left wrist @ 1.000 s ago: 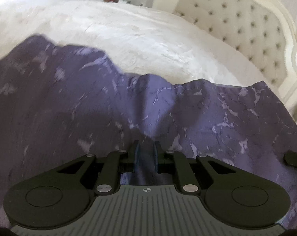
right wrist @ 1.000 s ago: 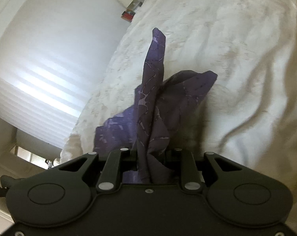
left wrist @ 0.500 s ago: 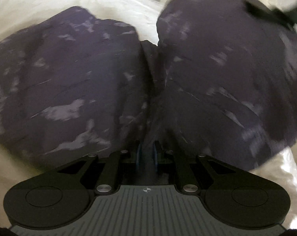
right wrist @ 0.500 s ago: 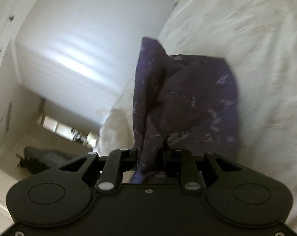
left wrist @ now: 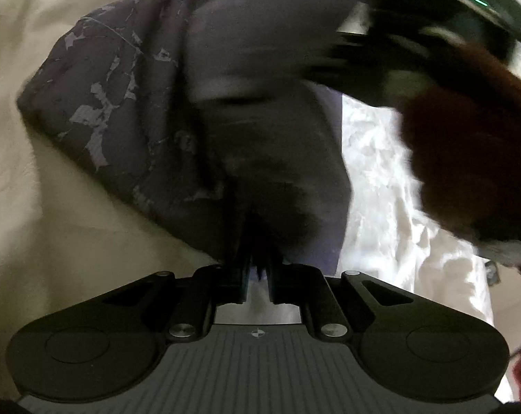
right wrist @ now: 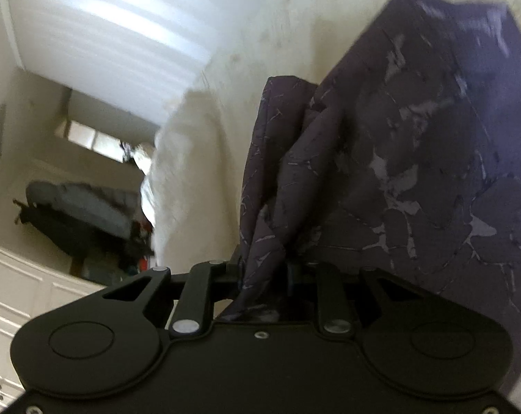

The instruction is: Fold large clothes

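A dark purple garment (left wrist: pixel 129 110) with pale crackle marks lies doubled over on the cream bedspread (left wrist: pixel 36 207). My left gripper (left wrist: pixel 257 262) is shut on its edge, the cloth bunched between the fingers. My right gripper (right wrist: pixel 263 269) is shut on another bunch of the same garment (right wrist: pixel 415 179), which spreads to the right of it. In the left wrist view the right gripper's black body (left wrist: pixel 432 17) and the person's hand (left wrist: pixel 474 158) cross above the cloth at upper right, blurred.
The bed's edge (right wrist: pixel 177 172) drops off to the left in the right wrist view. Beyond it are a bright window with blinds (right wrist: pixel 122 27), white cabinets (right wrist: pixel 19 293) and a dark bag on the floor (right wrist: pixel 74 214).
Both grippers have swung the garment over, so the cloth has folded onto itself. The right gripper has come close above the left one. The headboard has left the left wrist view.
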{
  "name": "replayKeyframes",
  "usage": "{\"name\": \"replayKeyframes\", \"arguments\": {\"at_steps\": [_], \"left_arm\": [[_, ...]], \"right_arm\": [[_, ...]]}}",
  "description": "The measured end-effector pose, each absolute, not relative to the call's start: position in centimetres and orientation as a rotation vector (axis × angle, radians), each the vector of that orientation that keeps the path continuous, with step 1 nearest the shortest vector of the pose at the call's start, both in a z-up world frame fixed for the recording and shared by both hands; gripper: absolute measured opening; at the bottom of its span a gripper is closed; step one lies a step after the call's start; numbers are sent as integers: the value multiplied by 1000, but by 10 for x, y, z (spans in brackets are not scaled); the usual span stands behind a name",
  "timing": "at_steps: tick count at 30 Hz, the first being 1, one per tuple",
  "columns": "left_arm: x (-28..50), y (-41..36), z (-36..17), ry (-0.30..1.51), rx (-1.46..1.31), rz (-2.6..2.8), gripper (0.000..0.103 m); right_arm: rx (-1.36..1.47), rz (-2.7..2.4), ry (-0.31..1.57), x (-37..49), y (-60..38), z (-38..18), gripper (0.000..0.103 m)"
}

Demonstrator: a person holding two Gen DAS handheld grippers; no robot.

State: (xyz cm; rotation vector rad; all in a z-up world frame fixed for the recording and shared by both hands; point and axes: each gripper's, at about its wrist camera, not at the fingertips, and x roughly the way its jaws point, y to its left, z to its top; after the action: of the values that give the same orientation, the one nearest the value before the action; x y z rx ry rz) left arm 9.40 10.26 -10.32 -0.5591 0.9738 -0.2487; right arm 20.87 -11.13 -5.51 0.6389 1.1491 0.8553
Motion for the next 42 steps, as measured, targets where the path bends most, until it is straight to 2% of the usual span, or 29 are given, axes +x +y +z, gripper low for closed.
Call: {"name": "replayKeyframes", "arguments": {"at_steps": [9,11,13,15,21,24,31,35,38,41,42], "left_arm": [[99,87,-91,956,-461,-237,12],[84,81,-87,941,-425,-255,13],[79,78,-78,908,-386,-290,18],[72,73,-66,865,-333,-329,19],[57,66,-29,704,-155,-441,24],[62,64,-14,633,-105,-473,27],[96,81,-6,522,-53,-370,30],[118,109,-19,550,-71,-234,31],[130,133,-45,672,-105,-121,30],[124,150,-64,682,-166,-116,30],[122,151,-63,673,-168,-119,30]], "right_arm": [[619,918,1211,215,-104,-75,39],[652,946,1206,216,-116,-70,50],[696,1014,1173,215,-122,-63,77],[706,1078,1135,211,-129,-48,88],[604,1118,962,201,-169,8,89],[580,1060,872,199,-206,26,93],[550,813,753,188,-275,23,93],[529,703,760,181,-286,3,93],[474,660,761,177,-282,-8,93],[384,645,733,171,-264,-10,82],[348,653,720,169,-258,-9,72]]}}
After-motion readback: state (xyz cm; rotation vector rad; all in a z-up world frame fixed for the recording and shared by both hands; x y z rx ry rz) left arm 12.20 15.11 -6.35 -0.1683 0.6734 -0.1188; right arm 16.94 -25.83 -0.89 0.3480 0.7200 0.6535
